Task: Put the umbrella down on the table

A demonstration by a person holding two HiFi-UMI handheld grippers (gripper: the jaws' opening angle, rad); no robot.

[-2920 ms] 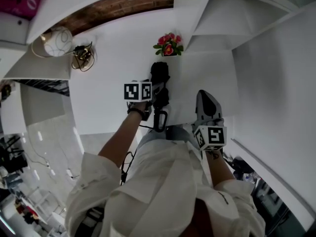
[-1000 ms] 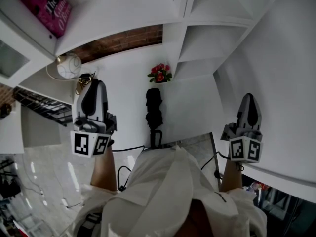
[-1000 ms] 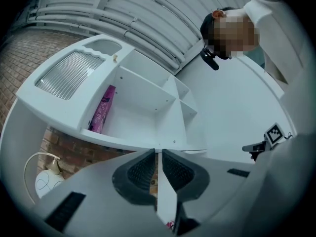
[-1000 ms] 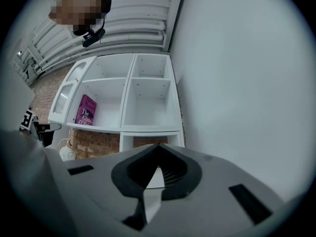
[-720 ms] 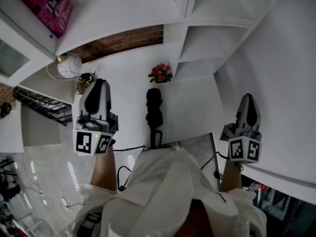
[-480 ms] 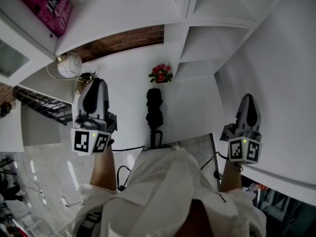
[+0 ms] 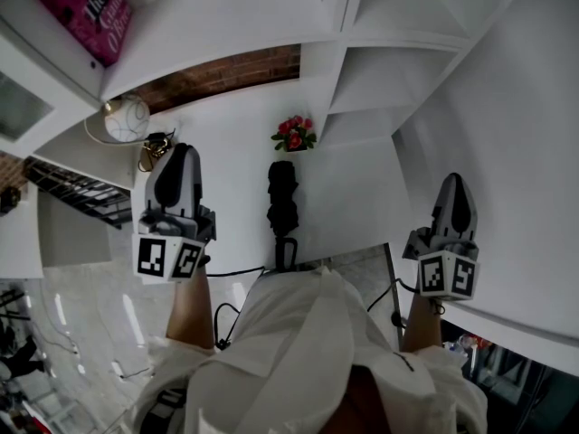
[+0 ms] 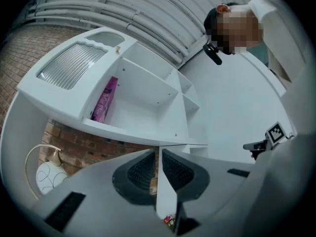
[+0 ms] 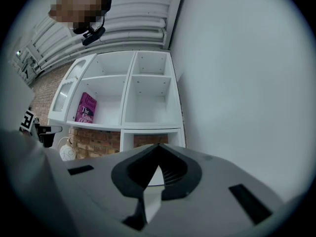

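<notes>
The black folded umbrella (image 7: 282,199) lies on the white table (image 7: 237,165), its handle toward the person and its tip toward the flowers. Nothing touches it. My left gripper (image 7: 177,155) is held up well to the left of it, jaws together and empty. In the left gripper view the left gripper (image 8: 157,153) points at the shelves, with nothing between its pads. My right gripper (image 7: 453,184) hovers far to the right, beside the white wall. The right gripper (image 9: 158,147) shows its tips meeting, empty.
A small pot of red flowers (image 7: 294,135) stands just beyond the umbrella's tip. A round white lamp (image 7: 126,117) with a tangle of cable sits at the back left. White shelves hold a pink book (image 7: 80,14) above the table.
About three seconds ago my left gripper was at the umbrella; now both grippers are drawn back and spread wide, and the umbrella lies alone. Over the last second nothing has shifted.
</notes>
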